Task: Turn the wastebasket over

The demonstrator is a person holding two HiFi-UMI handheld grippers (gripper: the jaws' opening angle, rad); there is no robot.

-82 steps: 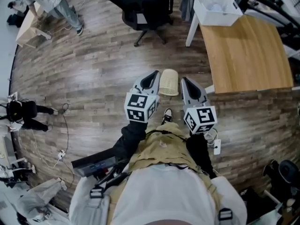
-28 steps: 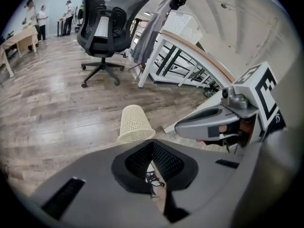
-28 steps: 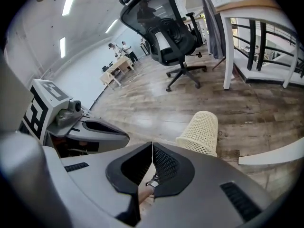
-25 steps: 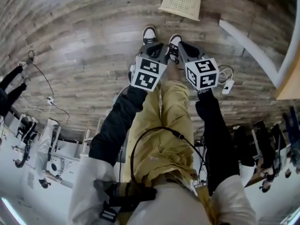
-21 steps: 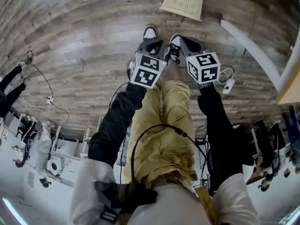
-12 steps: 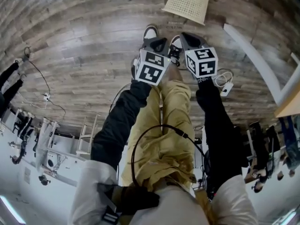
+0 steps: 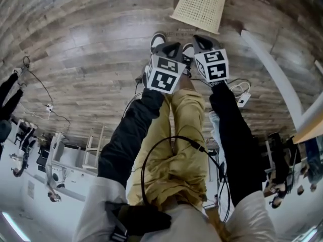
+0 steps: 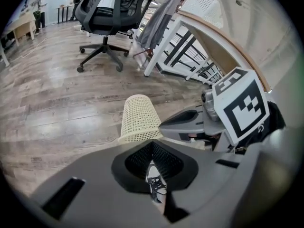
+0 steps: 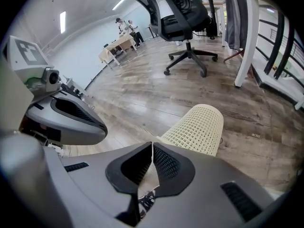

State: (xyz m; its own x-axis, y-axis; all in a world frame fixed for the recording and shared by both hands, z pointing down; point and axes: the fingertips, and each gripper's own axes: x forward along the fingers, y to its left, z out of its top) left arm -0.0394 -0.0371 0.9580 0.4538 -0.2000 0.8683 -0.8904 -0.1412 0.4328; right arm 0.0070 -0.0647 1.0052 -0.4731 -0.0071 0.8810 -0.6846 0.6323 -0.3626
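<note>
- Noted mesh wastebasket (image 7: pixel 199 6) mouth-down on floor (image 7: pixel 91 44), untouched.
- Found left tongs (image 7: pixel 170 45) and right tongs (image 7: pixel 200 38) pressed together, empty, near it.
- Judged turning-over entirely left to do.

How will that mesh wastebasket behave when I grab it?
Probably light: the wastebasket is open lattice all round. Its thin walls may flex under a pinch. Standing wide rim down on the wood floor, it should resist tipping but might slide if nudged.
</note>
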